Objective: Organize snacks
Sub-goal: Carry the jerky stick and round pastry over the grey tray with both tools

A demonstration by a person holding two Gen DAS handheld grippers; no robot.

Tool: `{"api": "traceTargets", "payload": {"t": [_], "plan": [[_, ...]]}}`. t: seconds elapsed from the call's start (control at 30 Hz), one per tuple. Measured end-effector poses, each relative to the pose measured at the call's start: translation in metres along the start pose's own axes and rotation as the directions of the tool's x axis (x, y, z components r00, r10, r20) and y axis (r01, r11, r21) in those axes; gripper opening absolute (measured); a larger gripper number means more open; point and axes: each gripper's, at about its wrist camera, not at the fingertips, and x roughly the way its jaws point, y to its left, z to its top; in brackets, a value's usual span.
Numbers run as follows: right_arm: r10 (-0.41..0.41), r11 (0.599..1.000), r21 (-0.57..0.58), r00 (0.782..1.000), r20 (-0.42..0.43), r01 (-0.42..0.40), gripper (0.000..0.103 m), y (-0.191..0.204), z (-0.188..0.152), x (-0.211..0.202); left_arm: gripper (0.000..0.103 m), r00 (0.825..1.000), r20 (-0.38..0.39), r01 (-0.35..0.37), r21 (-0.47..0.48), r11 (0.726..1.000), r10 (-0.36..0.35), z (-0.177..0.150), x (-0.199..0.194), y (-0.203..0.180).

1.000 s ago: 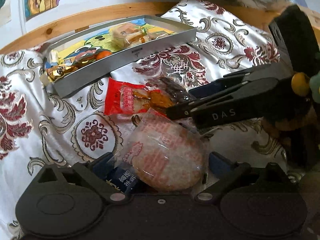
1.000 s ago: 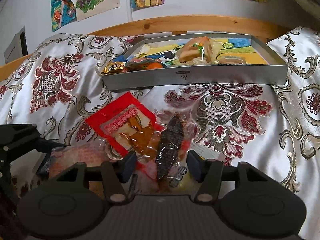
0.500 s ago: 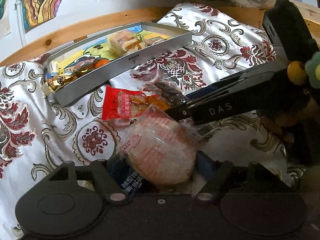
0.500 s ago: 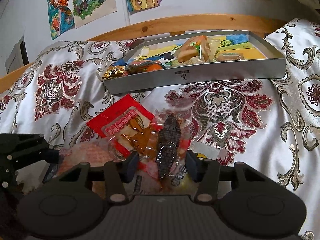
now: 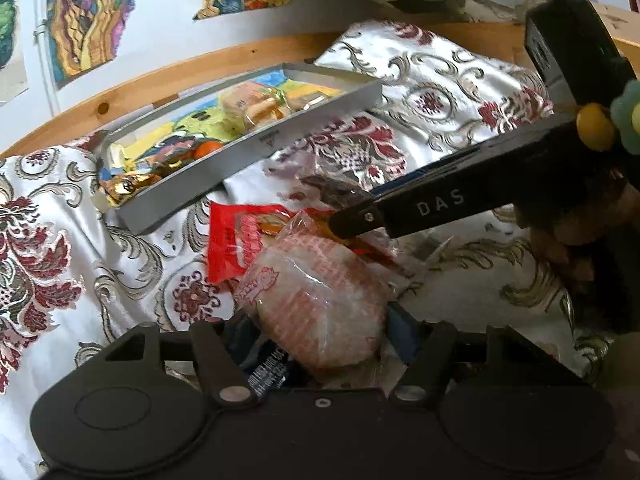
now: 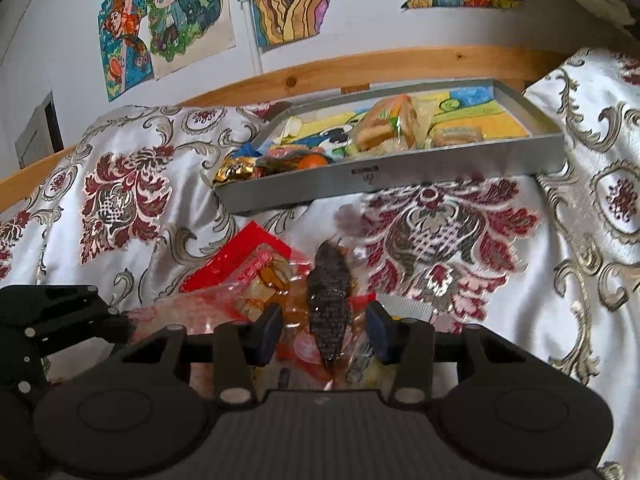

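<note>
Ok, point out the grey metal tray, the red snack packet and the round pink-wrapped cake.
Grey metal tray (image 6: 400, 184), right wrist view, front wall.
Red snack packet (image 5: 224, 240), left wrist view, red left part.
Round pink-wrapped cake (image 5: 320, 312), left wrist view, centre.

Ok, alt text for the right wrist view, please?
The right claw straddles a dark snack packet lying beside a red packet on the patterned cloth. Beyond, a grey tray holds wrapped snacks.

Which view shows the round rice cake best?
Left wrist: the rice cake fills the centre in its clear wrapper between the left gripper fingers. The right wrist view shows only a blurred pinkish edge at lower left, behind the right gripper.
</note>
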Motion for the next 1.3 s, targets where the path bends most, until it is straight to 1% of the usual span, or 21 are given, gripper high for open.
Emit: {"api": "traceTargets", "payload": {"t": [0.23, 0.47, 0.7, 0.93, 1.2, 1.3], "plan": [[-0.021, 1.000, 0.020, 1.000, 0.001, 0.021, 0.049, -0.005, 0.000, 0.000, 0.067, 0.999, 0.034, -0.036, -0.043, 0.998, 0.038, 0.003, -0.003, 0.007], [-0.024, 1.000, 0.011, 0.999, 0.034, 0.024, 0.049, -0.003, 0.000, -0.004, 0.067, 0.993, 0.068, -0.089, -0.105, 0.990, 0.097, 0.008, -0.008, 0.019], [-0.030, 1.000, 0.006, 0.997, 0.073, 0.030, 0.049, 0.002, 0.004, -0.016, 0.067, 0.992, 0.052, -0.103, -0.185, 0.977, 0.114, 0.015, -0.010, 0.032], [-0.032, 0.999, 0.004, 0.995, 0.100, 0.032, 0.049, 0.008, 0.008, -0.030, 0.067, 0.988, 0.073, -0.115, -0.252, 0.961, 0.138, 0.025, -0.020, 0.043], [-0.043, 0.999, 0.006, 0.990, 0.134, 0.043, 0.049, 0.012, 0.013, -0.041, 0.067, 0.980, 0.101, -0.139, -0.273, 0.952, 0.172, 0.031, -0.031, 0.047], [-0.039, 0.999, 0.007, 0.989, 0.145, 0.039, 0.049, 0.013, 0.018, -0.040, 0.067, 0.978, 0.105, -0.144, -0.280, 0.949, 0.180, 0.040, -0.030, 0.051]]}}
